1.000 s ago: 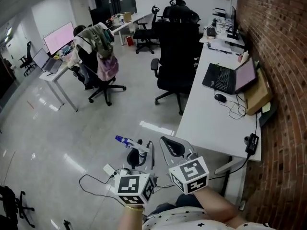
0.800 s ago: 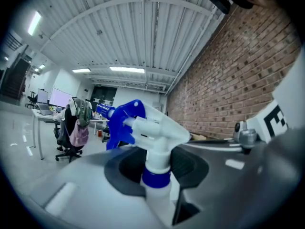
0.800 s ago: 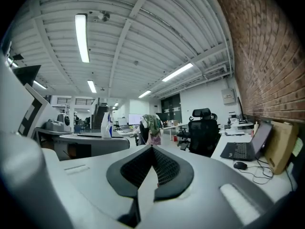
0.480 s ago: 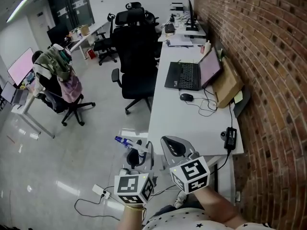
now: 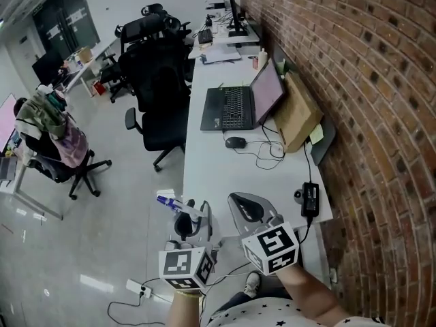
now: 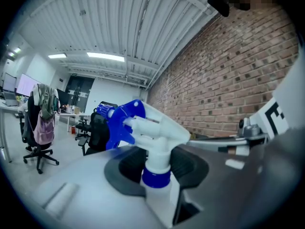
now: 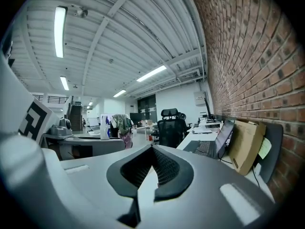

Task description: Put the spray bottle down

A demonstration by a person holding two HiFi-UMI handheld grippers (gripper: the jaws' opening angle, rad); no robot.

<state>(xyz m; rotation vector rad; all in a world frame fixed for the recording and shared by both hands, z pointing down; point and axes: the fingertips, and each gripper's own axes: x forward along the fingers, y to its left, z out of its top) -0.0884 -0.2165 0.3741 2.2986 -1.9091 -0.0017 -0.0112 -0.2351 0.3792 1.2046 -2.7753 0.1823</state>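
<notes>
White plastic spray bottle with a blue trigger, nozzle and collar stands upright between the jaws of the left gripper. The black pads clamp its body just under the collar, so the jaws sit partly apart, held there by the bottle's width. In the head view the bottle shows at lower centre-left, carried in the air with its blue nozzle pointing toward the left edge of the frame. It lies close to the near-left corner of the long white desk (whether it is over the desk top or just off it cannot be told).

The right gripper is level with it at lower centre, just to the right. Its jaws are closed against each other with nothing between them.

Further up the frame the desk carries an open black laptop, a dark computer mouse and a brown cardboard box that leans on the red brick wall. A black office chair stands at the desk's left side.
</notes>
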